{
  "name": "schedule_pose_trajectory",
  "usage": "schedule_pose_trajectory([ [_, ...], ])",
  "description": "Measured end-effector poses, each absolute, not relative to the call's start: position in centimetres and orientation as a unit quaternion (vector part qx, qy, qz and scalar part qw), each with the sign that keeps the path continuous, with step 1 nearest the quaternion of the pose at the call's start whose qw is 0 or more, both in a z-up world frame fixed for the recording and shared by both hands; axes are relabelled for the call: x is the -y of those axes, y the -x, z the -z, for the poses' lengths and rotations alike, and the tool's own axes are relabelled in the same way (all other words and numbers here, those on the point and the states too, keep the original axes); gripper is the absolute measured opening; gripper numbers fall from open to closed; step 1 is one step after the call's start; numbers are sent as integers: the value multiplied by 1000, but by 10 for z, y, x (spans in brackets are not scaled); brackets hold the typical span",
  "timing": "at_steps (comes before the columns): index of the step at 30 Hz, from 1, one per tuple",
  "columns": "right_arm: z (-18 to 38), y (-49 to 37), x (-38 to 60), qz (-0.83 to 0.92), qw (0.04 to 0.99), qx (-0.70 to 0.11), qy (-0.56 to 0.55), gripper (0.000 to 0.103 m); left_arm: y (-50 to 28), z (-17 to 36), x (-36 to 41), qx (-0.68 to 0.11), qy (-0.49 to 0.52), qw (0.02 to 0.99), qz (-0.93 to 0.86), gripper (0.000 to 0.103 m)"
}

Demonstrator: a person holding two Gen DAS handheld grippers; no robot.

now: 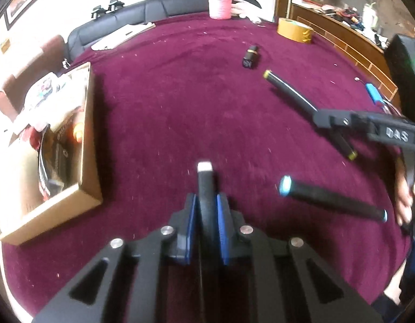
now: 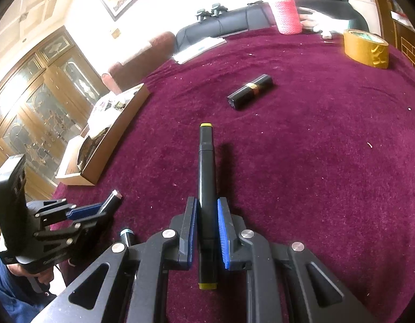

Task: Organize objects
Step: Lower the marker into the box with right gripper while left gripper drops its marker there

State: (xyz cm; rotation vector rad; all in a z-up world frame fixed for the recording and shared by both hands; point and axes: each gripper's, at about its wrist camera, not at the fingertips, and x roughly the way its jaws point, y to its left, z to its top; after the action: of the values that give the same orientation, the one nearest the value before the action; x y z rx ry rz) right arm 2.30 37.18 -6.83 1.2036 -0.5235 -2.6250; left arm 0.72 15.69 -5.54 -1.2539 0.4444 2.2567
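Open cardboard box (image 1: 85, 145), already part-filled, sits on the left of the counter, nearer the left gripper (image 1: 206, 212), which is clamped on a black white-capped marker (image 1: 206, 185) pointing forward along its fingers. Right gripper (image 2: 207, 215) grips a black yellow-capped marker (image 2: 206, 167) likewise, farther from the box. Surface: magenta velvet counter (image 1: 180, 107), lint-flecked; a black blue-capped marker (image 1: 331, 199) lies loose; dark sofa and wooden shelving behind.
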Motion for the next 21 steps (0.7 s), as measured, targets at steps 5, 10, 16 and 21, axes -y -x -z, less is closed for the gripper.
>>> schedule_pose_trajectory([
  [5, 72, -20, -373, 884, 103, 180, -418, 17, -22, 60, -141, -188, 446, 229, -844, 79],
  [10, 72, -19, -369, 887, 99, 164, -419, 17, -28, 60, -129, -154, 432, 262, -849, 35],
  [16, 62, -25, -359, 899, 62, 123, -415, 16, -36, 59, -142, -167, 415, 274, -851, 15],
  [21, 47, -45, -356, 902, 77, 160, -393, 17, -33, 40, -130, -120, 396, 301, -859, 15],
])
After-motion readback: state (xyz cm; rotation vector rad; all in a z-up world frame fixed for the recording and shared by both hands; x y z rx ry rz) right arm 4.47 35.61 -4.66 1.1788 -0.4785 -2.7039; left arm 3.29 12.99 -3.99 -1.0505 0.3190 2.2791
